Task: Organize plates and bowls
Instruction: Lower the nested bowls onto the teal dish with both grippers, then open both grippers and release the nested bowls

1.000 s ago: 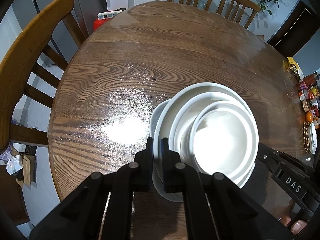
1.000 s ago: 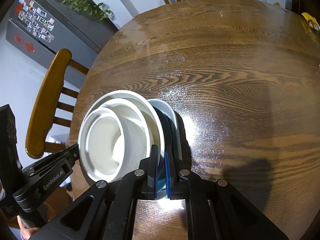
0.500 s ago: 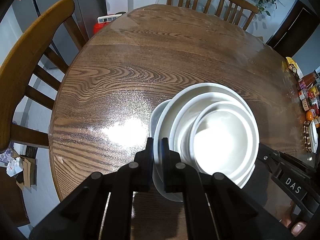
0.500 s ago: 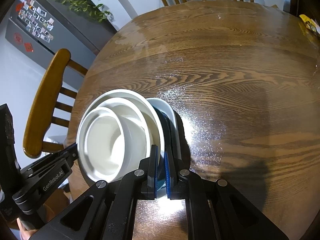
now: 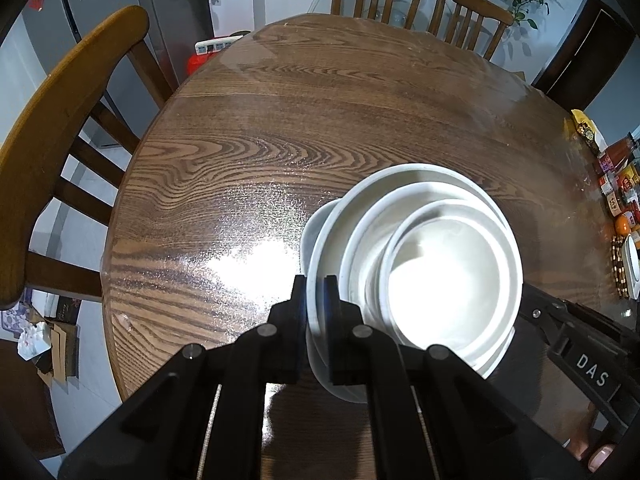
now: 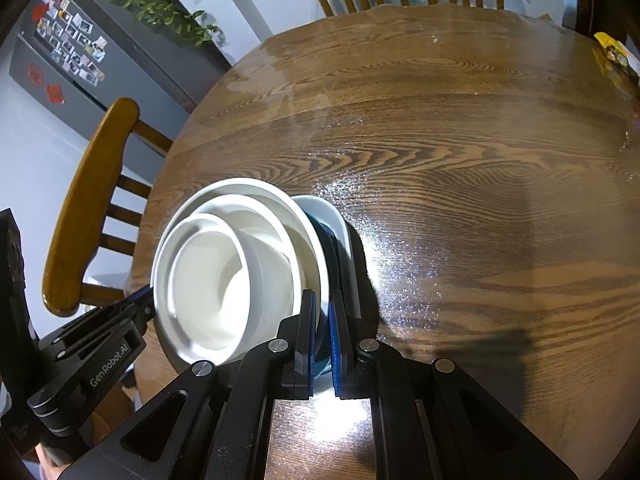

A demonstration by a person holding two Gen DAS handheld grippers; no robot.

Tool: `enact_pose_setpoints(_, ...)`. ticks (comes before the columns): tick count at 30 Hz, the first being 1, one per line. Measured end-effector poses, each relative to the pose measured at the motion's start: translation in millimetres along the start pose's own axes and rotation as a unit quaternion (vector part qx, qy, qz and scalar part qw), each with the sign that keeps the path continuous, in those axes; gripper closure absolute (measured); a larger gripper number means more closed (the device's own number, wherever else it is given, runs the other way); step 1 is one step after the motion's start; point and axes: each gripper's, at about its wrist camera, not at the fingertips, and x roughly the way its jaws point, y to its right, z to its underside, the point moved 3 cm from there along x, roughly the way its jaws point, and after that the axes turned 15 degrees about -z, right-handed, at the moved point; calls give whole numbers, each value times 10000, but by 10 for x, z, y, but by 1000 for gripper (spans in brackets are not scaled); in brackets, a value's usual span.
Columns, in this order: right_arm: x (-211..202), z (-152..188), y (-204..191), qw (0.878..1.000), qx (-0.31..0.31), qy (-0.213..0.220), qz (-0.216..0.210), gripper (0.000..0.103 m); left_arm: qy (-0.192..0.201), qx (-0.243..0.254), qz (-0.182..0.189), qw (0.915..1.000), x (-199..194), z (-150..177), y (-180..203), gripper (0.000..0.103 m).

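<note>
Both grippers are clamped on one stack of crockery from opposite sides: the left gripper [image 5: 317,296] is closed on the near-left rim of the stack [image 5: 416,268], and the right gripper [image 6: 323,312] is pinched on its right rim, where a dark blue dish edge [image 6: 329,248] shows between the blue pads. The whole stack appears to be carried just above the near part of the round wooden table [image 5: 280,128] – whether its underside touches the wood cannot be told.

For the step to go well, the two hands should be kept level with each other and moved together, so that neither rim is twisted out of its thin grip; the stack should be lowered flat and the jaws loosened only once the weight is judged to rest on the table. Glazed rims are likely slippery, so tilting is best avoided.

Contents, from largest down: a wide pale plate [image 5: 310,236] lies undermost, with the blue dish seen only from the right wrist view; on these a large white bowl [image 6: 280,208] is nested, a medium white bowl [image 6: 260,248] inside it, and the smallest white bowl [image 6: 208,280] – empty – sits innermost
</note>
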Motion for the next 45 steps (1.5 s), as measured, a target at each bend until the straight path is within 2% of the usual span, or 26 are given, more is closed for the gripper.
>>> enact_pose_setpoints(20, -38, 2, -37, 10000, 14, 38, -18, 94, -83, -38, -78, 9999, 34, 18, -24, 96)
enact_pose_setpoints(23, -36, -4, -34, 10000, 3, 33, 6, 94, -84, -39, -162, 9998, 21, 25, -31, 91)
enact_pose_setpoints(28, -28, -5, -29, 10000, 30, 31, -10, 94, -127, -93, -248, 9996, 32, 24, -74, 79)
enact_pose_setpoints(35, -63, -6, -21, 10000, 32, 88, -8, 94, -66, -117, -361, 9993, -18, 34, -99, 73)
enact_pose_setpoints(38, -94, -23, -38, 9999, -2, 140, -1, 94, 139, -164, -382, 9990, -117, -1, -127, 56)
enact_pose_setpoints(39, -102, -21, -47, 9999, -11, 149, -14, 94, 210, -181, -334, 9991, -159, -14, -132, 45)
enact_pose_setpoints(45, -127, -16, -61, 9998, -16, 174, 12, 94, 298, -179, -357, 9988, -218, -22, -147, 45)
